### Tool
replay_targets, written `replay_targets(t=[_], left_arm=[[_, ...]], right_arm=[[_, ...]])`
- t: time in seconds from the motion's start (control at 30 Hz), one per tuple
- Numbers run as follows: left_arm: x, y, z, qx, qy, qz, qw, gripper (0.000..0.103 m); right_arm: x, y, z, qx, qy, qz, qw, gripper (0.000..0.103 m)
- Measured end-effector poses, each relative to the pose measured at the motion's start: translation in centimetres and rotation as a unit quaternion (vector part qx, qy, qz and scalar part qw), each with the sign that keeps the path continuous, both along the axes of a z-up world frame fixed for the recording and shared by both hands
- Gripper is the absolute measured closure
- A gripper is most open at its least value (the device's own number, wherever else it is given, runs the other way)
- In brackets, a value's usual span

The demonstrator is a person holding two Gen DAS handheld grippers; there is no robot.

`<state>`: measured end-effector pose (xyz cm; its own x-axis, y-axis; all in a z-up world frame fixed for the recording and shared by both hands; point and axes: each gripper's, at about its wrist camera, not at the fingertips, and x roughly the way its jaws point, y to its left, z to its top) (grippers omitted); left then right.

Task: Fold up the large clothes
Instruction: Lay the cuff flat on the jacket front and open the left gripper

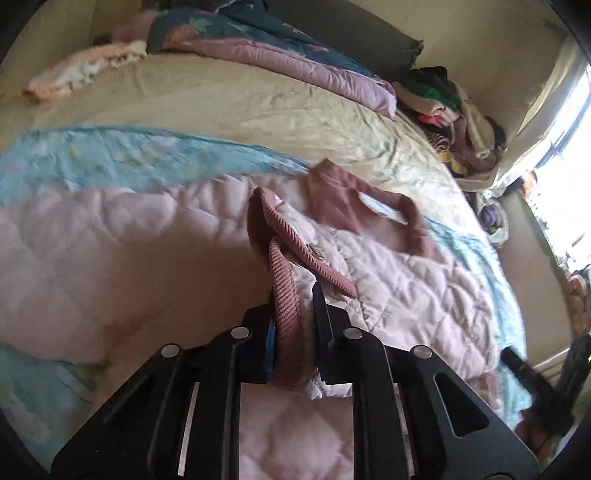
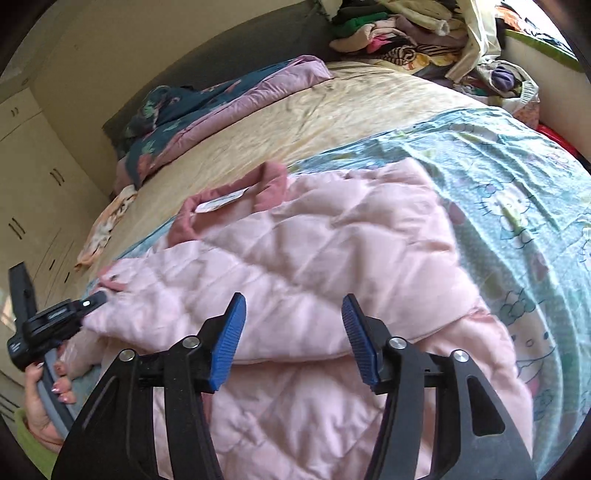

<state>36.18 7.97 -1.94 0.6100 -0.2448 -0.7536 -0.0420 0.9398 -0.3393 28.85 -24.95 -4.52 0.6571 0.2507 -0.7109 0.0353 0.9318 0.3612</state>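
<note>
A: Two grippers, two different states. The left gripper (image 1: pixel 295 317) is clenched on the ribbed cuff (image 1: pixel 286 314) of the pink quilted jacket (image 1: pixel 399 280), the dusty-rose knit bunched between its jaws.

B: And the right gripper (image 2: pixel 293 339)?

A: Released: blue pads (image 2: pixel 231 343) apart, nothing between them, hovering over the jacket's body (image 2: pixel 314 251).

B: Where does the jacket lie?

A: Spread on the bed, over a light-blue cartoon-print sheet (image 2: pixel 517 206), collar (image 2: pixel 229 199) with its white label toward the headboard. Beyond it are the cream bedsheet (image 1: pixel 258 107), a dark floral quilt (image 2: pixel 192 110) and a heap of clothes (image 2: pixel 399 33) by the window.

B: So which step is this?

A: Judging by the grip, the sleeve fold: the left side has the cuff, ready to carry the sleeve across the body.

B: What does the next move call for?

A: Probably lifting the cuff just clear and laying the sleeve flat over the front, while the right gripper finds a hold on the hem or the other sleeve. The puffy fabric may spring back, so it needs pressing flat.
</note>
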Motion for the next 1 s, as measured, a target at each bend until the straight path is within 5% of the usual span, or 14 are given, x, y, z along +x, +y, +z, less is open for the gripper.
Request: replay_targets(t=[0.23,0.63,0.83,0.97,1.0], left_arm=[[0.1,0.8,-5.5,0.037,0.062,0.001,0.9974,0.088],[-0.4,0.3,-5.0,0.062,0.061,-0.012,0.9961,0.075],[-1.6,0.9,-3.2,0.063,0.052,-0.013,0.9966,0.045],[-2.5,1.1,-1.8,0.071,0.043,-0.006,0.9966,0.008],[-2.8,1.2,-1.5,0.075,0.043,-0.003,0.9963,0.009]], right_arm=[[1.9,-0.1,-1.6,-0.025,0.025,0.001,0.999,0.048],[2.9,-0.4,-4.8,-0.059,0.088,-0.021,0.994,0.046],[0.7,0.6,-1.2,-0.016,0.041,-0.011,0.999,0.022],[-0.4,1.8,0.8,-0.002,0.018,-0.002,1.000,0.011],[-0.6,2.2,1.1,-0.001,0.015,-0.001,1.000,0.011]])
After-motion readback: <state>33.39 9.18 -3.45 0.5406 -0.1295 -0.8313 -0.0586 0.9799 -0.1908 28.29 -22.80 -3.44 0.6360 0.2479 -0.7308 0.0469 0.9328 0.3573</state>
